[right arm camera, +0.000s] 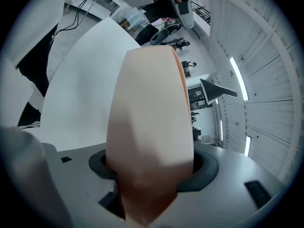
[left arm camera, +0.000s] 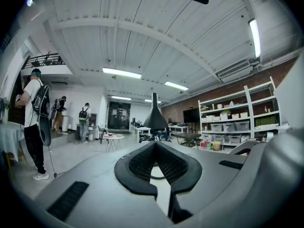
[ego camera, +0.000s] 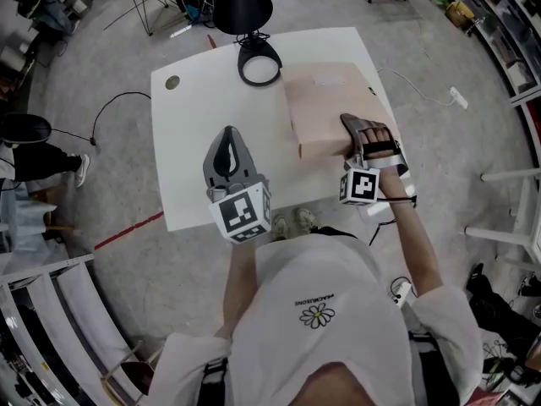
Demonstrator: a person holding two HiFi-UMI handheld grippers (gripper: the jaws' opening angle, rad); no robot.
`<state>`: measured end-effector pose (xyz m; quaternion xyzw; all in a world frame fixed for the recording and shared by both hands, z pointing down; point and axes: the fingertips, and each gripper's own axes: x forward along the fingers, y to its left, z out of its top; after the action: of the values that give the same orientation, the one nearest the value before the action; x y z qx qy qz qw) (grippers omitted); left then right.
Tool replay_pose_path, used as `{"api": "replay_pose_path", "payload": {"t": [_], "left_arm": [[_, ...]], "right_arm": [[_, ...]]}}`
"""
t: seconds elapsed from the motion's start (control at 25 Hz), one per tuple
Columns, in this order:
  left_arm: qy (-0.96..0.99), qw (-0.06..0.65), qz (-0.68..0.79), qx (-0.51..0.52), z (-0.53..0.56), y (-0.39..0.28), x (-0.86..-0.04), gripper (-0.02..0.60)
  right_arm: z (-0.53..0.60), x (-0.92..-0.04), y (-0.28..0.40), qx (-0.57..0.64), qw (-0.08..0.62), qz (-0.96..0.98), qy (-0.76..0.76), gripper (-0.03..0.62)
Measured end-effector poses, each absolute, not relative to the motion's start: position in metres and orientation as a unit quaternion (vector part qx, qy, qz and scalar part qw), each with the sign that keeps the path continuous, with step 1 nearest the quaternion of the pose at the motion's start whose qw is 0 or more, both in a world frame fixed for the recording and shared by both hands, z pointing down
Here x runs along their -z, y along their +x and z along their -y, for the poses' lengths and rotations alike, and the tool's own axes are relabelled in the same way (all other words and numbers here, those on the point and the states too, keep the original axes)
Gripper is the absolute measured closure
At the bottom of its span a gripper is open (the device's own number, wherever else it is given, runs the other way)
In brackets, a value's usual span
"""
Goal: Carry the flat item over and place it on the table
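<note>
Right gripper (ego camera: 356,130) is clamped on the flat item (ego camera: 325,104), a pale pink-beige flat box. Jaws stand wide, one above and one below the box's near edge, close to its near right corner. In the right gripper view the box fills the gap between the jaws and runs straight out ahead of them. One broad face is turned to the camera, and an orange edge shows along the far side.

In the head view the box extends forward and to the left of the right gripper's jaws, over the right part of the white table (ego camera: 190,134). The box looks about level and low over the tabletop. Cannot tell if its underside touches the table or hangs just above it. The right gripper tilts somewhat downward toward the box.

Left gripper (ego camera: 226,142) sits to the left of the right gripper, well apart from the box and not touching it. Its jaw tips are together with nothing between them; only bare tabletop shows through the loop of the pads. It points about level, over the middle of the table.

A black lamp (ego camera: 243,7) with a cone shade stands beyond the left gripper, at the table's far edge. It is just beside the box's far left corner.
</note>
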<state>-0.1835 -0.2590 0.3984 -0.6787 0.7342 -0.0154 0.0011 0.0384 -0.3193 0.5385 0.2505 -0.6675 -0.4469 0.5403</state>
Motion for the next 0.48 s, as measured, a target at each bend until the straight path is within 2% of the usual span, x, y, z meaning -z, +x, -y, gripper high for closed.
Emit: {"api": "replay_pose_path", "payload": {"t": [0.24,0.32,0.48], "left_arm": [[-0.686,-0.004,-0.728,0.014,0.262,-0.179,-0.402,0.566],[-0.688,-0.006,-0.726,0.012,0.263,-0.178,-0.401,0.566],[-0.694,-0.006,-0.72,0.013,0.265,-0.174,-0.4,0.566]], "right_arm": [[0.312,-0.552,0.037,0.397,0.555,0.699,0.213,0.299],[0.305,-0.564,0.038,0.369,0.573,0.708,0.186,0.273],[0.296,-0.579,0.042,0.354,0.585,0.71,0.168,0.265]]}}
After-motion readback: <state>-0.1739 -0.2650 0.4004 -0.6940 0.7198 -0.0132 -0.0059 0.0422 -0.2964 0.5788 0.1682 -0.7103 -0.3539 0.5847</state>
